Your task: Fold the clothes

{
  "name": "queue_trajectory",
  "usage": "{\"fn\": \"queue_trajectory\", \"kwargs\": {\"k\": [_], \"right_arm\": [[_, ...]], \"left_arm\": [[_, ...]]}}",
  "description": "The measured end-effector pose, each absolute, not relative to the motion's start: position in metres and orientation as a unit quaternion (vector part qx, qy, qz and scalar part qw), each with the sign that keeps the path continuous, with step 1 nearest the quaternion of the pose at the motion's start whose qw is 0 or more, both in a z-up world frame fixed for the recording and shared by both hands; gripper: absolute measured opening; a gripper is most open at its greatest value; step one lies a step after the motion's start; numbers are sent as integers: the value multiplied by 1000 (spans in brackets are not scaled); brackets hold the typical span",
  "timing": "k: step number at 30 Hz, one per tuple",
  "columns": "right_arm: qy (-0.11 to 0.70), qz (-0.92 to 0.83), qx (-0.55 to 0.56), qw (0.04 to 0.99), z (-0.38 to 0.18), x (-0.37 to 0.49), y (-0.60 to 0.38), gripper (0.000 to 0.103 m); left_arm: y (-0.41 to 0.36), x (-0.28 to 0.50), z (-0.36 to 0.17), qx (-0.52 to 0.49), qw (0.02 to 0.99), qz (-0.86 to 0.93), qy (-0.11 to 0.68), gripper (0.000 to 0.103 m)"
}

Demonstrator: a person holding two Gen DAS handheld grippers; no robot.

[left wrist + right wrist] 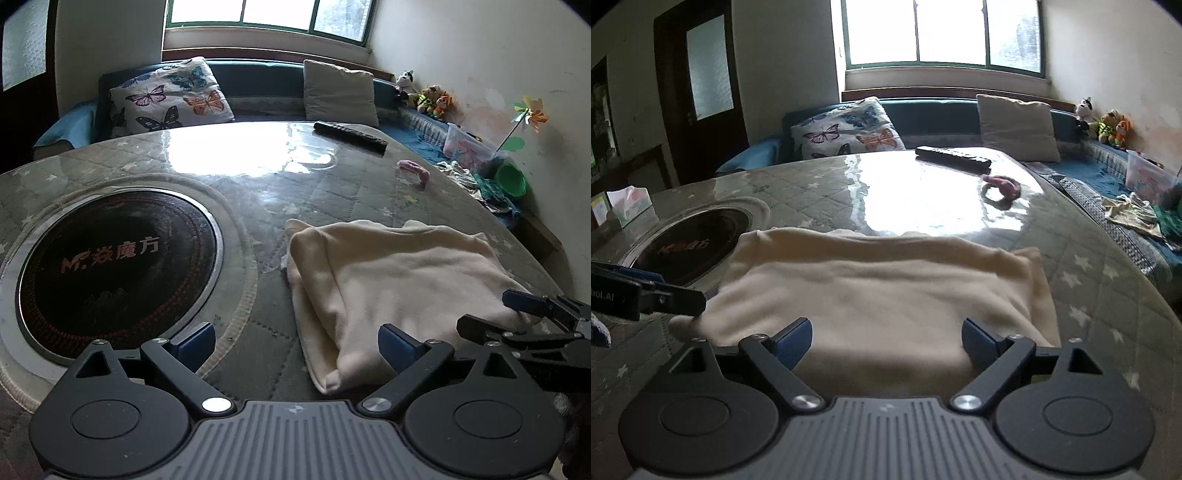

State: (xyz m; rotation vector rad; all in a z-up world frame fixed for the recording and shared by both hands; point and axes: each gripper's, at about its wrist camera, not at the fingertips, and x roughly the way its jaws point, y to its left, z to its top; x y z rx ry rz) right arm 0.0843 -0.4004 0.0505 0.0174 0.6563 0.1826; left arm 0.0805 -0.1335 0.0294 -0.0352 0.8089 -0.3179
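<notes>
A cream garment (399,273) lies folded into a thick rectangle on the quilted table top (258,192). My left gripper (297,345) stands open at the garment's near left corner, and its right finger (397,345) is over the folded edge. Nothing is pinched between its blue pads. My right gripper (886,343) is open too, over the near edge of the cream garment (886,280), with cloth showing between the fingers but not pressed. Each gripper shows at the edge of the other's view: the right gripper (535,314) and the left gripper (665,291).
A round black hob (118,266) is set into the table to the left of the garment. A black remote (349,137) and a pink item (413,170) lie farther back. A tissue box (629,205) stands at the left. A sofa with a butterfly pillow (170,98) runs behind.
</notes>
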Motion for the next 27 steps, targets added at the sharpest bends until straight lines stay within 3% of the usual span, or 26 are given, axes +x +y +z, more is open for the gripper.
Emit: {"fn": "queue_trajectory", "kwargs": {"k": [21, 27], "right_arm": [[316, 79, 49, 944, 48, 62, -429, 95], [308, 72, 32, 948, 51, 57, -421, 103]], "left_arm": [[-138, 81, 10, -5, 898, -150, 413, 98], [-133, 70, 12, -6, 900, -151, 408, 100]]}}
